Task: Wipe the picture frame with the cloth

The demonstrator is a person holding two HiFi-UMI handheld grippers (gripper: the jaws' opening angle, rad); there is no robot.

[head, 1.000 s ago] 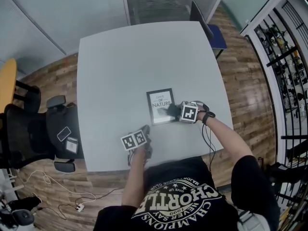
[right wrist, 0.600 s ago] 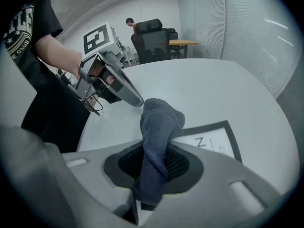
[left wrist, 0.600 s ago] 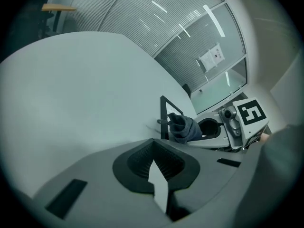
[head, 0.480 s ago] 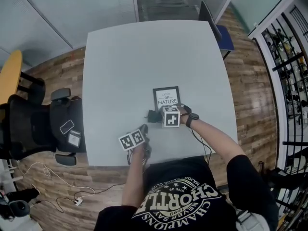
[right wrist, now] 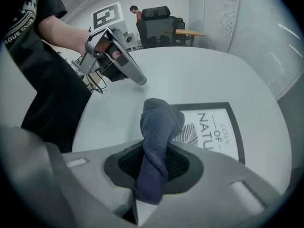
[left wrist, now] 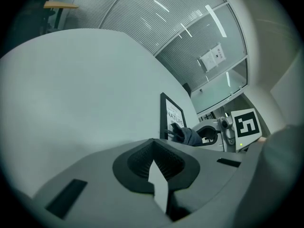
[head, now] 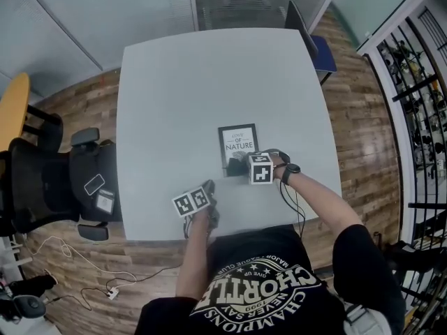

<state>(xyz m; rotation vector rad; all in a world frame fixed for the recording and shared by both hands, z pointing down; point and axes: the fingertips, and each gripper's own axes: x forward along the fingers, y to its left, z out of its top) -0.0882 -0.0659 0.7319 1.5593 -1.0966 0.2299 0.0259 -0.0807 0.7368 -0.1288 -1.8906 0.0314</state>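
Observation:
The black picture frame with a white print lies flat on the grey table. My right gripper is shut on a dark blue cloth, which rests over the frame's near edge. In the right gripper view the cloth stands bunched up out of the jaws, covering the left part of the picture frame. My left gripper lies on the table near the front edge, left of the frame, shut with nothing in it. From there the picture frame and the cloth show to the right.
A black office chair stands left of the table, and a dark chair at the far right corner. Cables trail on the wooden floor. Shelving runs along the right.
The right gripper with the cloth swept left along the frame's near edge and has come back right. The left gripper has stayed put.

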